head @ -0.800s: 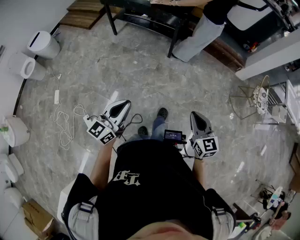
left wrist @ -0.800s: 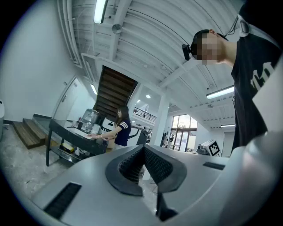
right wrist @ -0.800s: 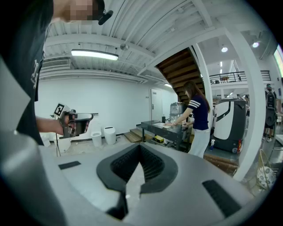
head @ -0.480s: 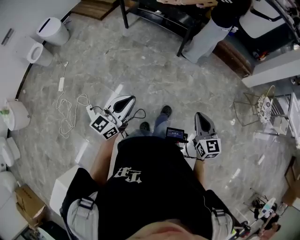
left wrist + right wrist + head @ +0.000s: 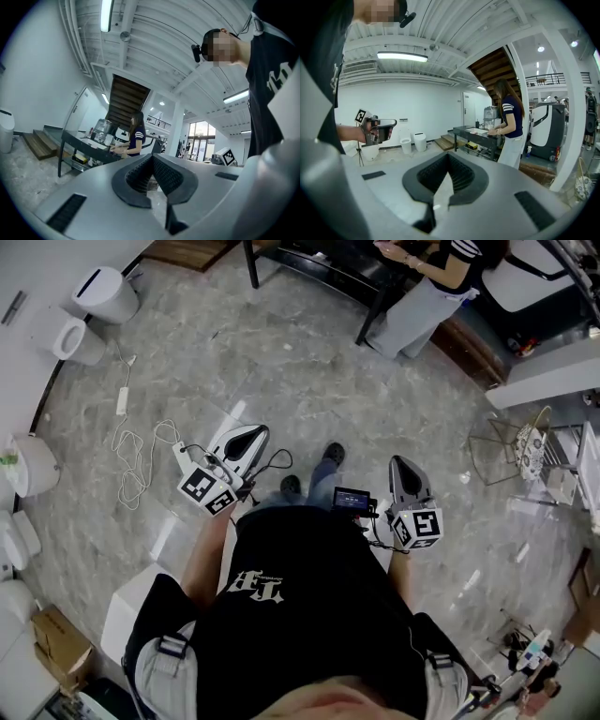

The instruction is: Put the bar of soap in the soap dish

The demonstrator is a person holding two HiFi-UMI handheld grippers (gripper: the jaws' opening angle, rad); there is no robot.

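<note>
1. Since the earlier frame the head view has swung a little. The black table (image 5: 314, 273) sits further right along the top edge, and the person (image 5: 427, 287) working at it now shows both hands and a striped sleeve at upper right. The white bin (image 5: 101, 294) at upper left has slid up towards the corner. Both grippers keep roughly the same spot in the middle of the frame, over the marbled floor (image 5: 281, 362).
2. The left gripper (image 5: 248, 439) has its jaws brought together at the tips with nothing between them. It points towards the upper right of the head view.
3. The right gripper (image 5: 400, 468) is likewise pressed closed and empty, aimed up the frame and tipped slightly downward.
4. The bar of soap and the soap dish show in none of the views. Only floor lies under the grippers, with a loose cable (image 5: 141, 465) to the left. The gripper views look out on the table and room beyond (too small there to pick out any soap).
5. My reading is that the task is not yet properly under way. This is the approach or search step, with the wearer standing in the open and carrying both tools idle.
6. The next move calls for finding the soap first, probably by walking to a worktop or washing area. One gripper's jaws must then be spread before it is lined up on the bar, and the dish has to be located so the bar has somewhere to go.
</note>
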